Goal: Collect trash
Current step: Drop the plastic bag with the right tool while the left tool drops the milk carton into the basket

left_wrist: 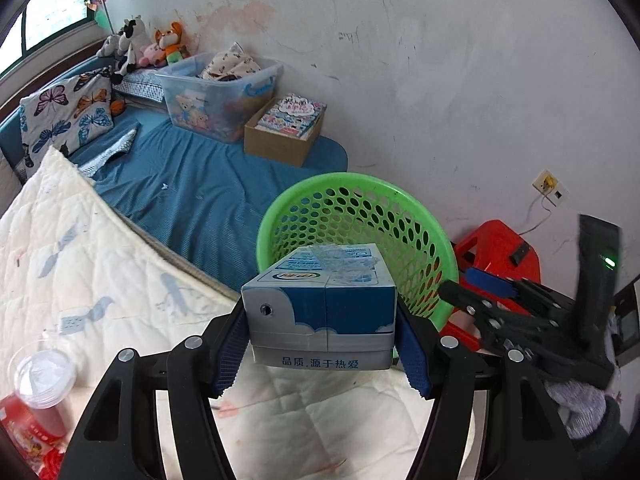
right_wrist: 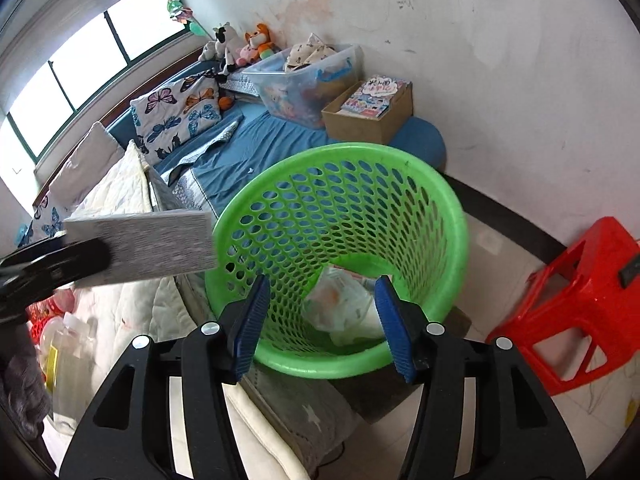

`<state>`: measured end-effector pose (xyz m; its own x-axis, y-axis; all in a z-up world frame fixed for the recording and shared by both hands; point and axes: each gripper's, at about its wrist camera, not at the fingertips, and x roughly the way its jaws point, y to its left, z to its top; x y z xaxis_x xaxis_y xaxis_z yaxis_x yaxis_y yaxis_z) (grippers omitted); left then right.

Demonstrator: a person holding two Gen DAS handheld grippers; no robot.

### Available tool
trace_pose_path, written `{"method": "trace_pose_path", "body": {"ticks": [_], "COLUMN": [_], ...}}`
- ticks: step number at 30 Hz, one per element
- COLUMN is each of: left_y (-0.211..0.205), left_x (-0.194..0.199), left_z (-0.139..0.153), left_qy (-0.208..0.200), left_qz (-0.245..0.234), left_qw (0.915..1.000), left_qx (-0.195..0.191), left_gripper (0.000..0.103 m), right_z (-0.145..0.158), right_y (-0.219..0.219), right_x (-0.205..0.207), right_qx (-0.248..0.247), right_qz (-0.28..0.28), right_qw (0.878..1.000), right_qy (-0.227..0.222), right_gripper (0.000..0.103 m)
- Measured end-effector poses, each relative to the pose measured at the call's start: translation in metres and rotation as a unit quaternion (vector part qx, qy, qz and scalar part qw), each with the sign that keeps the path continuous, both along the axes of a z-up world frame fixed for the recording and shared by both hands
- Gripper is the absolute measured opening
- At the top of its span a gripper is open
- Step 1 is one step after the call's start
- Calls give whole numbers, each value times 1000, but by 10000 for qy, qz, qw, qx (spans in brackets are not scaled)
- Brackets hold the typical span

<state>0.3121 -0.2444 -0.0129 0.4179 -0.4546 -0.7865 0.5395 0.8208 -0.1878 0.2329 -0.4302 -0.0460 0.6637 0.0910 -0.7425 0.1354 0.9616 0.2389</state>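
Note:
My left gripper (left_wrist: 322, 320) is shut on a blue and white milk carton (left_wrist: 320, 312) and holds it above the bed's edge, just in front of the green mesh basket (left_wrist: 420, 216). The carton also shows in the right wrist view (right_wrist: 140, 244), left of the basket (right_wrist: 248, 216). My right gripper (right_wrist: 320, 320) is open and empty over the basket's near rim. Crumpled white wrappers (right_wrist: 344, 304) lie in the basket's bottom. The right gripper shows in the left wrist view (left_wrist: 472, 284) beside the basket.
A red plastic stool (right_wrist: 580, 300) stands right of the basket. A plastic cup (left_wrist: 44, 376) and red packaging (left_wrist: 24, 432) lie on the white quilt (left_wrist: 100, 280). A storage bin (left_wrist: 224, 92), a cardboard box (left_wrist: 280, 136) and plush toys (left_wrist: 136, 40) sit on the blue bed.

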Motion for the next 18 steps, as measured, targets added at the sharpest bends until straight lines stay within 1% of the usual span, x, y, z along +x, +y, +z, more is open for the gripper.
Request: {"method": "trace_pose_path", "body": {"ticks": [5, 15, 18], "left_y": [-22, -50, -49], "left_x": [6, 11, 11], "left_z": [-11, -38, -40], "left_qy": [104, 310, 414], "left_qz": [-44, -95, -70], "left_qw": [9999, 9989, 9987], "left_qx": [130, 346, 293], "left_gripper": [64, 64, 64], "right_z": [5, 6, 6], "right_y": [-2, -21, -24], "right_x": [-15, -33, -35], "right_qx": [-173, -23, -23], "right_qz": [-1, -180, -195], "right_qw": [9998, 9997, 9997], "right_qy": [-99, -140, -130], "right_gripper": [57, 57, 57]}}
